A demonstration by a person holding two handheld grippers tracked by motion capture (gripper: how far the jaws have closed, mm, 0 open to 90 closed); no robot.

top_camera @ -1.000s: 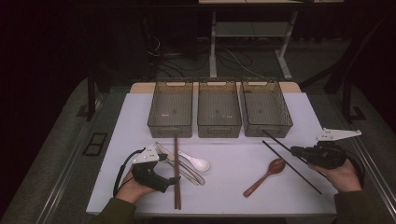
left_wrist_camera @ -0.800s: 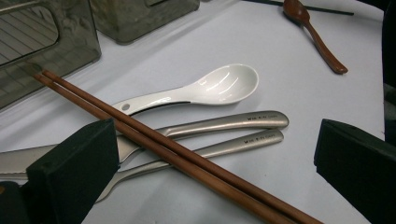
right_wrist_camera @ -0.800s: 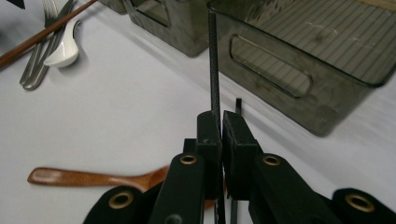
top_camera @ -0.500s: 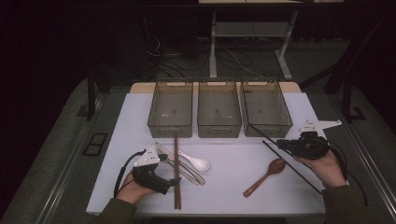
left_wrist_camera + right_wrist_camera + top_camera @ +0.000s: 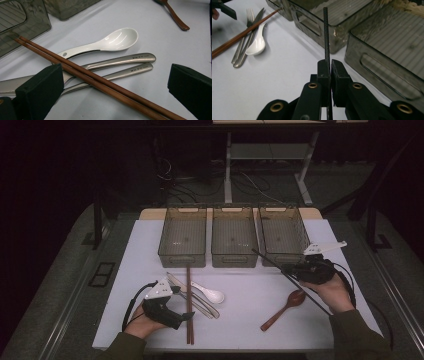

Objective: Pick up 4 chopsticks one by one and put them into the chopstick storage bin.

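Jaws clamping black chopsticks (image 5: 326, 32) in right gripper (image 5: 299, 270).
Holding them tilted above the table (image 5: 240, 330), tips nearing the right bin (image 5: 283, 232); left gripper (image 5: 186, 316) gaping around brown chopsticks (image 5: 82, 75), resting.

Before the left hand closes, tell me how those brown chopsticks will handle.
The brown chopsticks look straight and stiff, so they probably won't bend. They seem thin and round, lying across the steel cutlery, so they may roll or slide apart when pushed. Between the left gripper's open fingers, one could slip out.
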